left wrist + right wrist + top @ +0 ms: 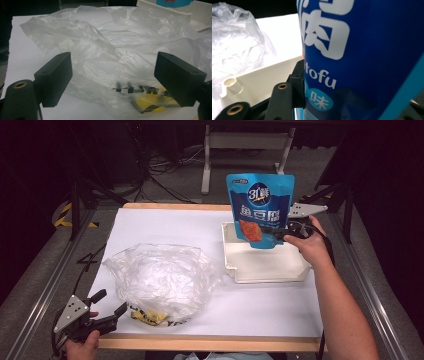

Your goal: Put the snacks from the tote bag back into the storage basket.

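Nearest the camera, at the counter's front left corner, the left hand-held gripper [112,305] sits in the person's left hand [82,345] with its jaws spread wide and nothing between them. Just beyond it, on the white sheet [165,222] that covers the counter [210,342], lies a crumpled clear plastic bag [162,277], slumped toward the front left with black lettering and something yellow showing through its near edge; in the left gripper view the bag [117,57] spreads right across the gap between the two black jaws. Toward the right side of the counter sits a shallow cream tray [265,265]. Above its back edge the right hand-held gripper [276,234], held in the right hand [310,245], is clamped on the lower part of a blue snack pouch [261,207], which hangs upright in the air over the tray. In the right gripper view the pouch [362,62] reads "tofu", pressed against the left jaw.
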A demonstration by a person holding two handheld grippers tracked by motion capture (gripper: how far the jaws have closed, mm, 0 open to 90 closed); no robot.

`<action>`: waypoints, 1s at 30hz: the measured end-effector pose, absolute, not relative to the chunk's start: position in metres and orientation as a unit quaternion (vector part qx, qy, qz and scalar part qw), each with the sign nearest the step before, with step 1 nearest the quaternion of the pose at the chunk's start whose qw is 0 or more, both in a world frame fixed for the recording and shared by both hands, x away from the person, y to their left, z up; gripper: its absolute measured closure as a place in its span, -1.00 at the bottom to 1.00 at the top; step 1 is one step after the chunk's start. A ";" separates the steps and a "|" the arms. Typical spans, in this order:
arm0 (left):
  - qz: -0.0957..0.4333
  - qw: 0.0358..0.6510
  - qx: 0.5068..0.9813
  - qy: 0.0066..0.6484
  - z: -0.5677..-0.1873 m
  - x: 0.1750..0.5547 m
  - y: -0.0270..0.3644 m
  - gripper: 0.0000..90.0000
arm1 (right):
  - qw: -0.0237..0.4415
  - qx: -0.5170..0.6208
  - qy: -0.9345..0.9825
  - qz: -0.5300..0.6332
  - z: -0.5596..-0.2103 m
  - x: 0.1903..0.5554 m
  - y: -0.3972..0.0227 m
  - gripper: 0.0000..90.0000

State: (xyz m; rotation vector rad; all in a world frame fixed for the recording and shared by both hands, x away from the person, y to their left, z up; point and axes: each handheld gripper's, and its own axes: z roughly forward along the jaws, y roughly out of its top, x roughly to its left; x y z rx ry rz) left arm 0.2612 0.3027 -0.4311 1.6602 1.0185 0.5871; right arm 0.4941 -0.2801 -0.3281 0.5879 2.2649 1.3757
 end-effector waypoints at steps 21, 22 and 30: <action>0.247 0.525 0.695 0.425 -0.431 0.261 0.303 -0.65 | 0.198 0.217 0.826 0.482 -0.358 0.494 -0.275 0.22; 0.247 0.524 0.695 0.425 -0.431 0.261 0.303 -0.65 | 0.195 0.219 0.827 0.479 -0.360 0.494 -0.275 0.22; 0.247 0.524 0.695 0.426 -0.431 0.261 0.302 -0.65 | 0.191 0.218 0.830 0.476 -0.368 0.493 -0.277 0.22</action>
